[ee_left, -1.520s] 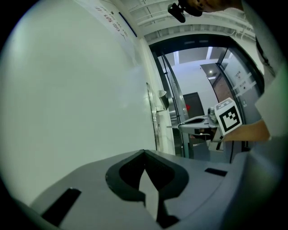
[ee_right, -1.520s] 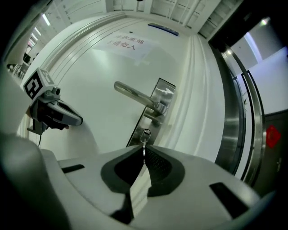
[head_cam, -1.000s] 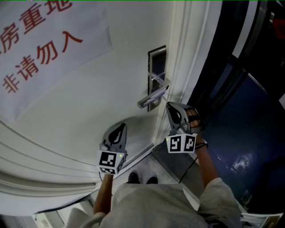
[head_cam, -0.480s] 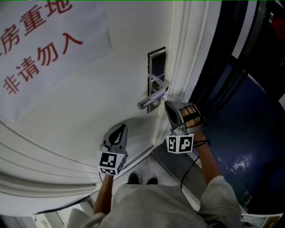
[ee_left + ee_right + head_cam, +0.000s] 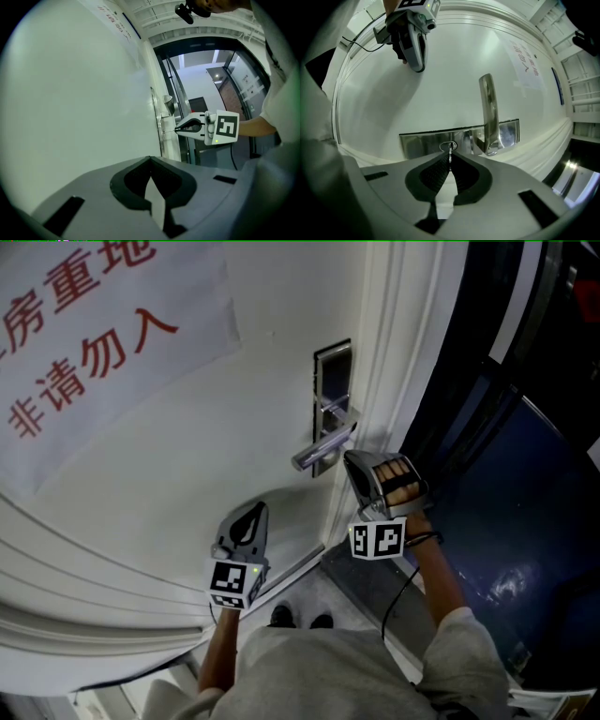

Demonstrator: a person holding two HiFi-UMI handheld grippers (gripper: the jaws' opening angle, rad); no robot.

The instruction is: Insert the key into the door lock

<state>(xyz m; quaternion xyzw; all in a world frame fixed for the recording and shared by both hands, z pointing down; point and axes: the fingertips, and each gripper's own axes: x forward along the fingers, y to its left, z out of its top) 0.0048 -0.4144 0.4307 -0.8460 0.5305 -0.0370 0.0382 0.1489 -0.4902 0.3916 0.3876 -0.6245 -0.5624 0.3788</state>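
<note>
A white door (image 5: pixel 187 456) carries a steel lock plate (image 5: pixel 333 381) with a lever handle (image 5: pixel 323 444). My right gripper (image 5: pixel 352 461) points at the plate just below the handle and is shut on a small metal key (image 5: pixel 450 153). The key's tip meets the oval keyhole (image 5: pixel 448 146) in the plate (image 5: pixel 417 140), left of the handle (image 5: pixel 487 112); how deep it sits I cannot tell. My left gripper (image 5: pixel 251 512) is shut and holds nothing, its tips near the bare door lower down. The left gripper view shows my right gripper (image 5: pixel 180 129) at the door's edge.
A paper notice (image 5: pixel 84 334) with red characters is stuck on the door at upper left. The white door frame (image 5: pixel 398 371) runs right of the lock, with a dark blue area (image 5: pixel 506 521) beyond. The person's shoes (image 5: pixel 300 617) stand at the threshold.
My right gripper has rolled about its own axis while staying at the lock, so the hand's fingers now show on top. The left gripper has not moved.
</note>
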